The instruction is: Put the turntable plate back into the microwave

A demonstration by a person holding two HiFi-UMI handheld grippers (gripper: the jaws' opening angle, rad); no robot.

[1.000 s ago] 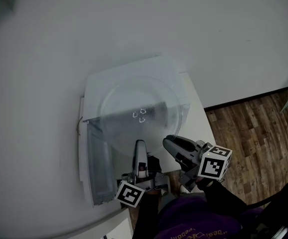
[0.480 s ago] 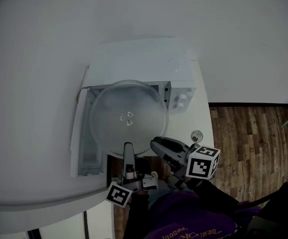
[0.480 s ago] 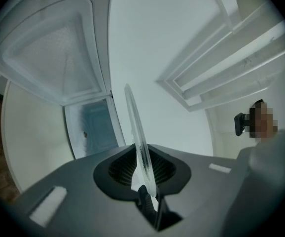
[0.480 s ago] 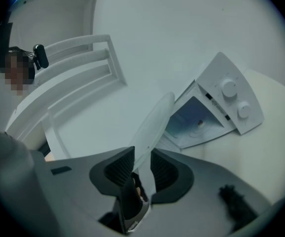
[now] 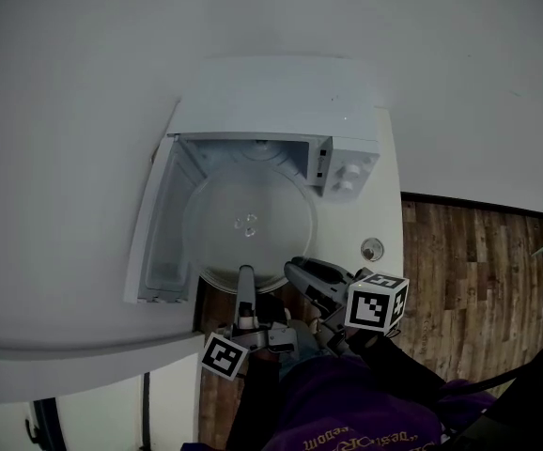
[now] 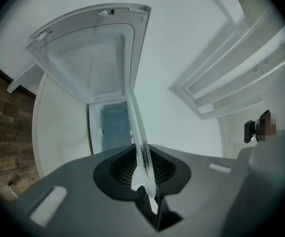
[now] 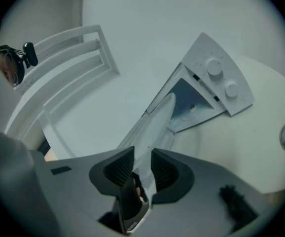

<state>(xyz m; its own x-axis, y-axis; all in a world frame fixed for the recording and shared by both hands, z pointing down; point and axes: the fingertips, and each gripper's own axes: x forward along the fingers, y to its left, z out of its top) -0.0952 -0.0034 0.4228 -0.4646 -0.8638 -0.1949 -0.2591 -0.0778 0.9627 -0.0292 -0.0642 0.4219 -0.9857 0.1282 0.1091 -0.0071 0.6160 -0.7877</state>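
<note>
**Plate held at the microwave's mouth**

We hold the clear turntable plate (image 5: 248, 224) roughly level in front of the open microwave (image 5: 271, 97), with its far rim at the cavity opening. Our left gripper (image 5: 245, 275) pinches the plate's near rim, and our right gripper (image 5: 295, 271) pinches the same rim just to the right. The door (image 5: 154, 228) stands swung out on the left. The microwave sits on a white table (image 5: 389, 205), and wooden floor (image 5: 478, 280) lies to the right.

Microwave (image 5: 271, 97) on bench (image 5: 391, 205), door (image 5: 154, 228) swung left. Turntable plate (image 5: 248, 228) before the cavity mouth. Small round object (image 5: 372, 249), possibly a cap, on bench to the right.
</note>
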